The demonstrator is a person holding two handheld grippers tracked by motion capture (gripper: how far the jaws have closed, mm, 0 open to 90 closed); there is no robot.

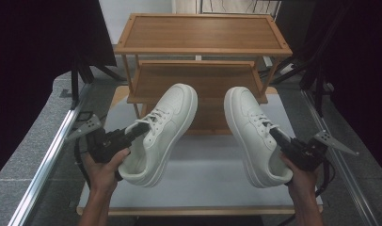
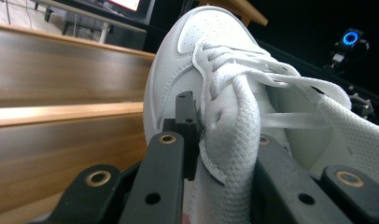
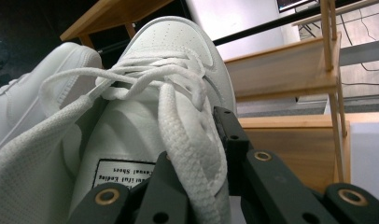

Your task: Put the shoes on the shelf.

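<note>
Dim scene, black unlit corners, soft overhead light, blurred backgrounds in both gripper views

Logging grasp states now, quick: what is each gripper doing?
Left gripper: closed on the tongue of the left white shoe.
Right gripper: closed on the tongue of the right white shoe.

Two white laced sneakers [image 1: 163, 129] [image 1: 255, 134] held raised, toes toward the wooden rack [image 1: 203, 47].

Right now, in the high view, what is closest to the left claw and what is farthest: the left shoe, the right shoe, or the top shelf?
1. Left shoe: clamped in the left claw.
2. Right shoe: across the table, on the right.
3. Top shelf: at the back, farthest.
</note>
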